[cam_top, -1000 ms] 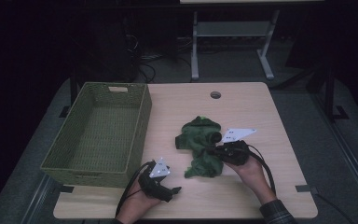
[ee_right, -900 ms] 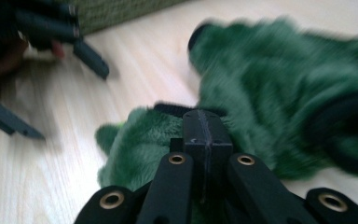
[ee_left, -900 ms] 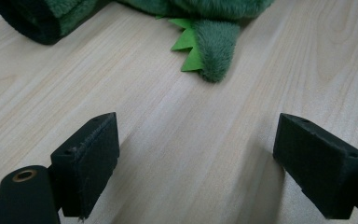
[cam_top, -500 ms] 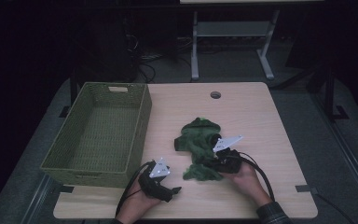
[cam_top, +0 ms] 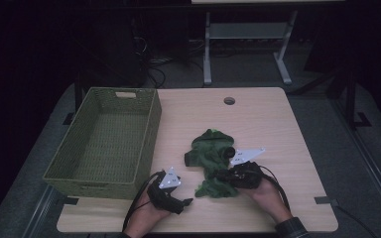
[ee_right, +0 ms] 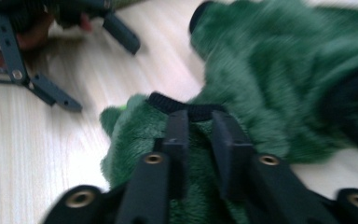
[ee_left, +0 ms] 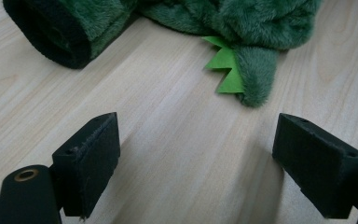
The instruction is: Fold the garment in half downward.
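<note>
- A fuzzy green garment (cam_top: 211, 161) is lying crumpled on the bench (cam_top: 278, 124), a little below and right of the middle of the high view.
- The right gripper (cam_top: 223, 174) is sitting at the lower right of that heap, its nose pushed into the plush from the right, with the person's hand behind it near the bottom edge of the frame.
- In the right gripper view the two black jaws are standing close together over the green pile, with a narrow gap between them and a black ribbed cuff (ee_right: 186, 106) just past their tips. They have just been easing apart, and fabric is lying under and between them; whether the pads are pinching it, I cannot tell.
- The left gripper (cam_top: 189, 201) is resting on the bench at the lower left of the garment, just beside it and not touching.
- The left gripper view is showing its jaws spread wide over bare wood, gripping nothing.
- That same view is bringing out details the high view is too far off to give: a bright green zigzag trim (ee_left: 225, 67) along one plush flap, and a dark rolled cuff at the upper left.
- The high view is adding a woven olive basket (cam_top: 151, 124) at the left of the bench, well apart from the garment.
</note>
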Motion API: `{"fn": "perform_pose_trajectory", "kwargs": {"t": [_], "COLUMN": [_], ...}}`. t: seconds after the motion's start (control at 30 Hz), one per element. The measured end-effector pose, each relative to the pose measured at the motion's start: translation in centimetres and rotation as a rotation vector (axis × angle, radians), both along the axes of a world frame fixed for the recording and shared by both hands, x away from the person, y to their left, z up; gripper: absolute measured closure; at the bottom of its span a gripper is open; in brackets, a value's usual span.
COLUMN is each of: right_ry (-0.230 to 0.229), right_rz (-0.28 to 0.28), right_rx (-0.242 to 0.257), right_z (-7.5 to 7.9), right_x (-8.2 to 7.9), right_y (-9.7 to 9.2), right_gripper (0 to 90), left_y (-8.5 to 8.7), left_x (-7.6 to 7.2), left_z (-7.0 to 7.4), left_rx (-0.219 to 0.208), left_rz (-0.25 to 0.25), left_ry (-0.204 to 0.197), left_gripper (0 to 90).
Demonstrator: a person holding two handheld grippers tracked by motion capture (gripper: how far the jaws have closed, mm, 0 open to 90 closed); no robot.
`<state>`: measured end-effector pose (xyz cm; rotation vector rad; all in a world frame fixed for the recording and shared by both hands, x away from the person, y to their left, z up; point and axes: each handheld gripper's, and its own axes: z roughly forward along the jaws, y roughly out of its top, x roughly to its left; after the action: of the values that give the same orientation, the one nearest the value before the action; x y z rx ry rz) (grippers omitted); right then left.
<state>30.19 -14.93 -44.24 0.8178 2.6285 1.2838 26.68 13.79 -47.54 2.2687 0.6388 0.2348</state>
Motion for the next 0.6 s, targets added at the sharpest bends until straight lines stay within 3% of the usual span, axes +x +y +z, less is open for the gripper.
{"fn": "perform_pose_trajectory", "kwargs": {"t": [0.07,0.3,0.6], "right_ry": [-0.013,-0.046,-0.086], "right_rz": [-0.017,-0.08,-0.141], "right_rx": [0.009,0.018,0.024], "right_z": [0.7,2.5,4.3], "right_x": [0.0,1.4,4.7], "right_y": [-0.5,-2.3,-3.1], "right_gripper": [69.6,60.6,59.7], "left_y": [-0.1,-0.7,-1.6], "left_x": [0.1,0.5,3.7], "left_z": [0.3,1.9,4.6], "left_rx": [-0.01,-0.03,-0.069], "left_rz": [0.01,0.022,0.056], "left_ry": [0.013,-0.013,-0.041], "left_gripper": [16.9,20.9,31.6]}}
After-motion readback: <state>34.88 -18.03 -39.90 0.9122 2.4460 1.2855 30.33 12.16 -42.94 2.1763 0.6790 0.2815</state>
